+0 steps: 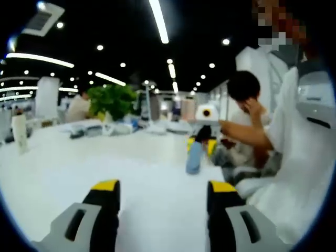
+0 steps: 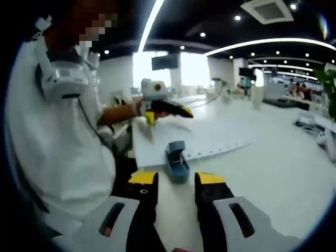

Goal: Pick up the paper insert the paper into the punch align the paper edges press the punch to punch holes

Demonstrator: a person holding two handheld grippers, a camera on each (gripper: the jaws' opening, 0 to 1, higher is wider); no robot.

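Left gripper (image 1: 163,191): jaws parted wide, yellow tips well apart, nothing between them; held above the white tabletop (image 1: 79,168).
Right gripper (image 2: 176,181): jaws parted, a clear gap between the yellow tips, nothing held; hangs over the near edge of the tabletop, just short of the punch.
Punch (image 2: 177,160): blue, sits on the tabletop near the person's edge, its far end touching or lying over the near edge of the paper; I cannot tell which. In the left gripper view it (image 1: 193,156) stands ahead of the jaws, toward the person's side.
Paper (image 2: 199,137): white sheet lying flat on the tabletop beyond the punch, one long edge running beside it; no gripper touches it.
Person (image 2: 58,136): white shirt, seated at the tabletop edge.
Plant (image 1: 111,100): green, leafy, at the far edge of the tabletop in the left gripper view.
Bottle (image 1: 20,132): pale, upright, near the tabletop's far left edge.
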